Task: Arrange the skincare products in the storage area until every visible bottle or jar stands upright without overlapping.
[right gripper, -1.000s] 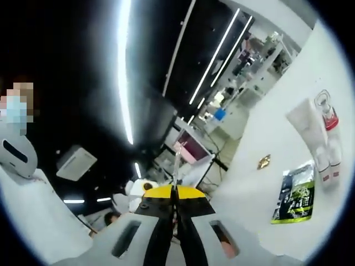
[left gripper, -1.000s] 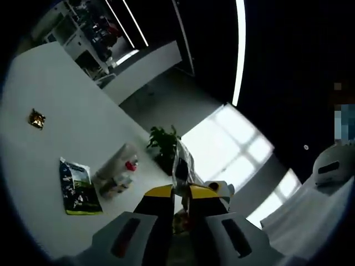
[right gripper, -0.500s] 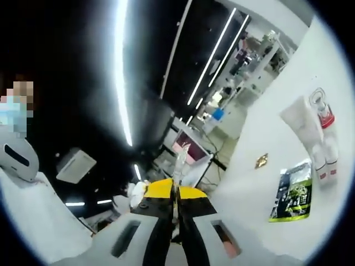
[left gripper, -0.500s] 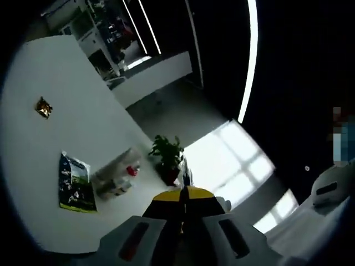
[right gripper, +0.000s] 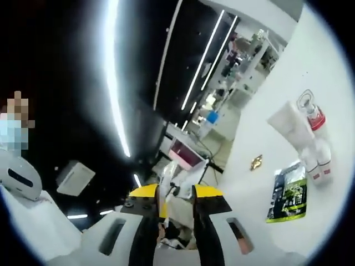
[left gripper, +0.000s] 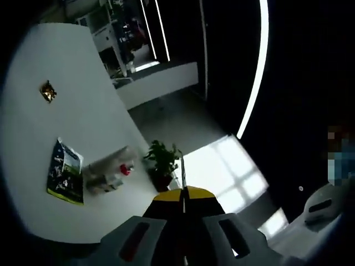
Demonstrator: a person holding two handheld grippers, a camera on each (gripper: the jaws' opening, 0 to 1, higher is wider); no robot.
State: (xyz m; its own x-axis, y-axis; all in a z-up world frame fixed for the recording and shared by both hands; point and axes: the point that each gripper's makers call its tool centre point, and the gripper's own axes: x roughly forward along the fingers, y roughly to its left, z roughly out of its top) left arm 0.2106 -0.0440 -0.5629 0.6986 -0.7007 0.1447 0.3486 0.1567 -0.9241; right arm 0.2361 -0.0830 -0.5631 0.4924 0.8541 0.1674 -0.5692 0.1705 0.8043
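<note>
While bottles (left gripper: 108,173) lie toppled beside a sachet (left gripper: 65,178), both tools hover apart.

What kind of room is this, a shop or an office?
Probably a lab or open workspace: a long white table carries skincare tubes, with white equipment shelving behind, strip ceiling lights and a potted plant.

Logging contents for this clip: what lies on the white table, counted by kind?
Tube: 1
Red-capped bottle: 1
Small white bottles: 2, lying close together
Packet: 1
Gold wrapper: 1
Total: 6
</note>
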